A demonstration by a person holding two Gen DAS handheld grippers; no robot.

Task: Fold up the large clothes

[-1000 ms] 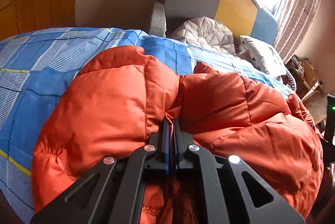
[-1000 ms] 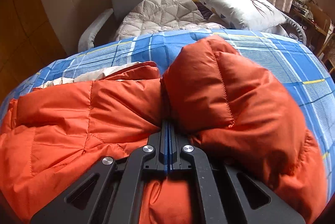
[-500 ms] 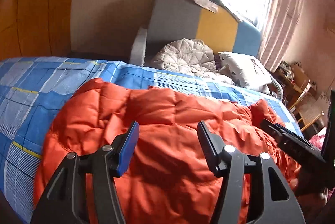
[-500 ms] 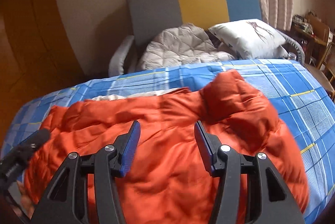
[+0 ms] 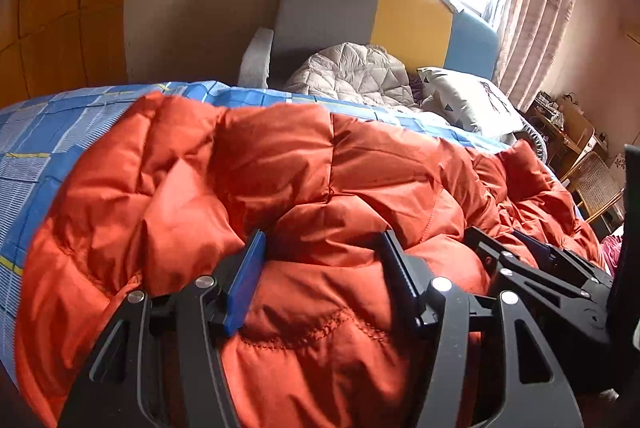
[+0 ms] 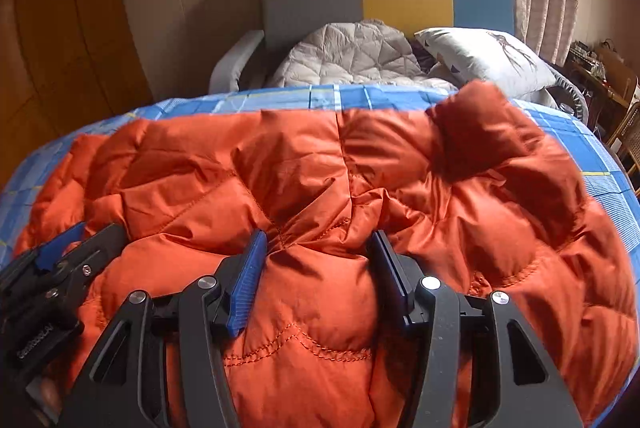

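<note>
An orange quilted down jacket (image 5: 280,156) (image 6: 280,156) lies in a wide puffy heap on a bed with a blue plaid sheet (image 5: 40,132) (image 6: 280,96). My left gripper (image 5: 323,240) is open at the jacket's near edge, and a bulge of fabric rises loosely between its blue pads. My right gripper (image 6: 318,236) is open the same way, further right along that edge. Each sees the other: the right gripper (image 5: 496,234) at the right of the left wrist view, the left gripper (image 6: 96,230) at the left of the right wrist view. A thick sleeve (image 6: 480,124) lies folded over at the far right.
Beyond the bed stands a chair with a grey, yellow and blue back (image 5: 332,8), holding a beige quilted garment (image 5: 352,76) and a white pillow (image 5: 468,100). Curtains and a bright window are behind it. Wooden furniture (image 5: 568,132) stands at the far right, an orange wardrobe at the left.
Both grippers were shut on pinched folds of the jacket a second ago; they have opened and drawn back toward me. The jacket has dropped and spread flatter on the bed.
</note>
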